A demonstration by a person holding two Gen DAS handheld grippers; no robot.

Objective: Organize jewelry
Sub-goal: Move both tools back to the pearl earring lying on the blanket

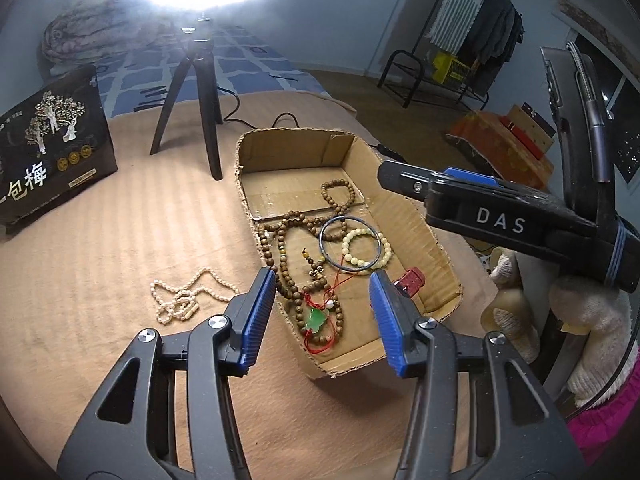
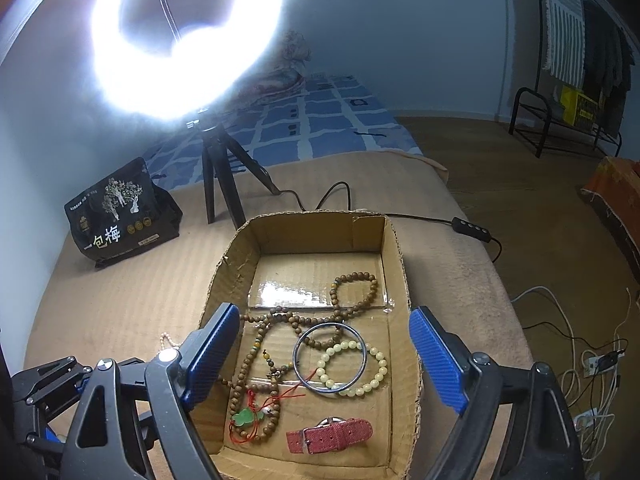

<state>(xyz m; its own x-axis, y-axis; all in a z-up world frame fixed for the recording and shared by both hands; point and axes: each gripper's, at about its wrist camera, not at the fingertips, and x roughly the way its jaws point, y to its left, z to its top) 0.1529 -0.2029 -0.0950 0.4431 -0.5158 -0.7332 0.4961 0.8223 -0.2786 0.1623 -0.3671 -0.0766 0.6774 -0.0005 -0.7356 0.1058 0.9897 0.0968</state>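
Lay gathered in a shallow open brown cardboard box (image 2: 394,268) on the tan ribbed blanket (image 1: 120,232): a long strand of brown wooden beads (image 2: 256,344) carrying a green jade pendant on red cord (image 2: 246,418), a smaller brown bead bracelet (image 2: 356,292), a thin silvery-blue metal bangle (image 2: 330,358) overlapping a pale yellow bead bracelet (image 2: 356,368), and a red woven watch strap (image 2: 330,434) near the front wall. Rested outside, just left of the box, a cream pearl necklace (image 1: 188,296) in loose loops. Hovered above the pendant end, the left gripper (image 1: 322,312), blue pads apart, grasping nothing. Hung over the box, the right gripper (image 2: 324,360), spread wide and empty. Stood behind: a black tripod (image 1: 192,100) under a glaring ring light (image 2: 184,40), its cable trailing past the box, and a black printed bag (image 1: 52,148) at the left.
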